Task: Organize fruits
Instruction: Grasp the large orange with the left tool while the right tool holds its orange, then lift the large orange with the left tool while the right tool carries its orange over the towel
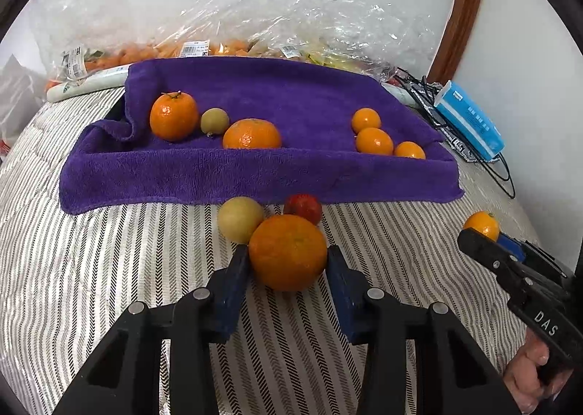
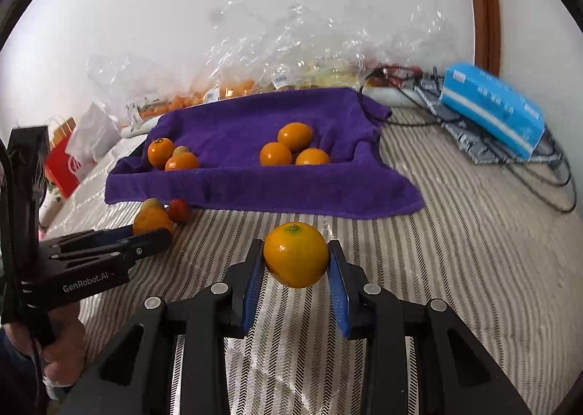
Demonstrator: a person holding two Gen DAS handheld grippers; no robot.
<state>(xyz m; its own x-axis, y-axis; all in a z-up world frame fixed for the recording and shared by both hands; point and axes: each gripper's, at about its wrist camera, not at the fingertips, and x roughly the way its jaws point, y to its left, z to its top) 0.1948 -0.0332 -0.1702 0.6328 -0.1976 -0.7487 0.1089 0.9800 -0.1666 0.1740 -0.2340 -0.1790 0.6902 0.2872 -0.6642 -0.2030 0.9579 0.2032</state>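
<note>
Between the blue pads of the left gripper [image 1: 288,262], in the left wrist view, sits a large orange [image 1: 288,252] on the striped cover, the jaws narrowed onto its flanks; a pale fruit [image 1: 239,220] and a red fruit [image 1: 303,208] lie just beyond it, and directly ahead stands the purple towel tray [image 1: 255,174] holding sorted fruit. Ahead in the right wrist view, the right gripper [image 2: 296,262] is clamped on a small orange [image 2: 296,254], carried clear of the cover, with the tray straight ahead and slightly left, so both hands appear about equally near it.
</note>
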